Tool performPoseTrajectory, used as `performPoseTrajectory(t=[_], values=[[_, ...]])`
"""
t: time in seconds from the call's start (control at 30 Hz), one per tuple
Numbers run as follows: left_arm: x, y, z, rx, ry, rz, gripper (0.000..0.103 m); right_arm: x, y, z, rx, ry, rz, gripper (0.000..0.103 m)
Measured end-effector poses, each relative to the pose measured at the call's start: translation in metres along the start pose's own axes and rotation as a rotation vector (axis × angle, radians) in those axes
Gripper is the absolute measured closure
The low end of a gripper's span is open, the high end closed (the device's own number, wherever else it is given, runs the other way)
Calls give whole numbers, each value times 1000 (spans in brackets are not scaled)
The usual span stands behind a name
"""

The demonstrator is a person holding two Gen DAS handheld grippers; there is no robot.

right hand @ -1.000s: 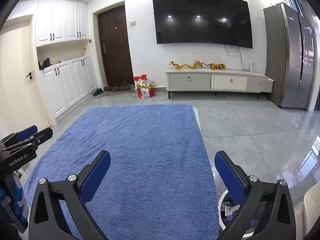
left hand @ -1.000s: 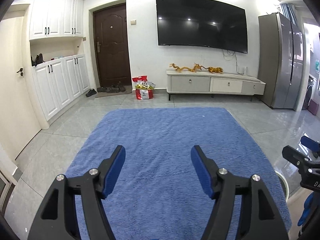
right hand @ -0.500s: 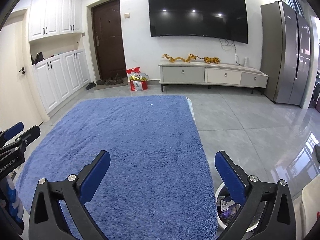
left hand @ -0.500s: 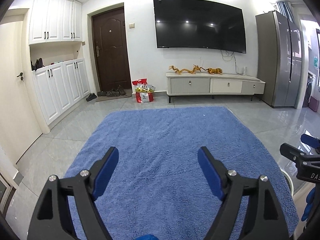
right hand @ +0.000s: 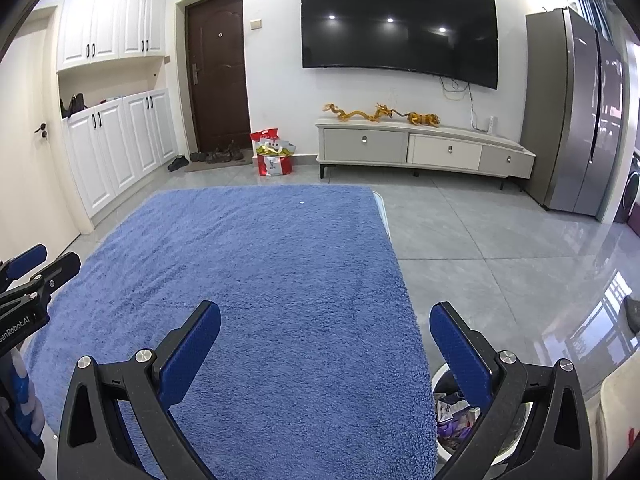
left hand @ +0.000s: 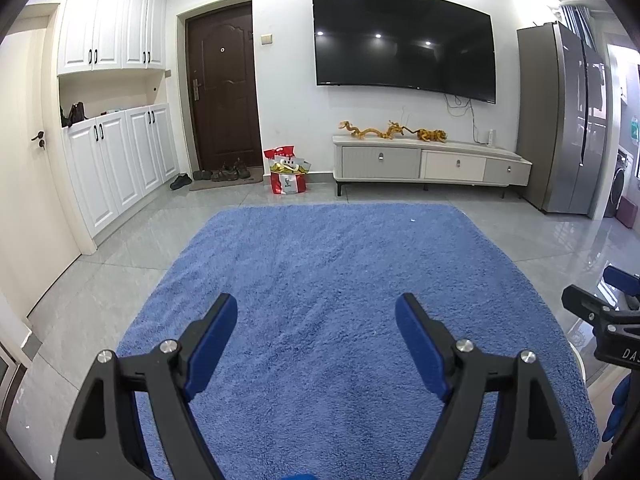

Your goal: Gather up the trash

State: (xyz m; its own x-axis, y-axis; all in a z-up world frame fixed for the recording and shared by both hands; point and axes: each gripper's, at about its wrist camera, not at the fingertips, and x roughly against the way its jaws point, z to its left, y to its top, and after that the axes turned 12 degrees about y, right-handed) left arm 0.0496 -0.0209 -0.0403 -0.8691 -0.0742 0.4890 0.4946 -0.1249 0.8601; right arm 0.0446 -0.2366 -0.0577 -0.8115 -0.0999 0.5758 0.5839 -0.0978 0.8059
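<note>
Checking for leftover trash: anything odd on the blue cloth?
Just one tiny white speck near the far edge of the blue cloth. The bin beside its right edge already holds wrappers.

The left gripper (left hand: 316,316) now has its jaws wider apart than one second before, with nothing between them, above the blue cloth (left hand: 340,272). The view from the right gripper (right hand: 326,320) now shows the television (right hand: 400,20) higher in the picture.

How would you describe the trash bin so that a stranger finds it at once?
Start at the large blue fluffy cloth. At its near right edge, low on the grey tiled floor, stands the round white trash bin. Only it holds crumpled wrappers.
</note>
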Motion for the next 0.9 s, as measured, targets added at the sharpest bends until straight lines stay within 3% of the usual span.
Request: performPoseTrajectory(t=[0.9], values=[[-4, -9, -4, -7, -13, 31, 22, -2, -3, -1, 11, -22, 6, 1]])
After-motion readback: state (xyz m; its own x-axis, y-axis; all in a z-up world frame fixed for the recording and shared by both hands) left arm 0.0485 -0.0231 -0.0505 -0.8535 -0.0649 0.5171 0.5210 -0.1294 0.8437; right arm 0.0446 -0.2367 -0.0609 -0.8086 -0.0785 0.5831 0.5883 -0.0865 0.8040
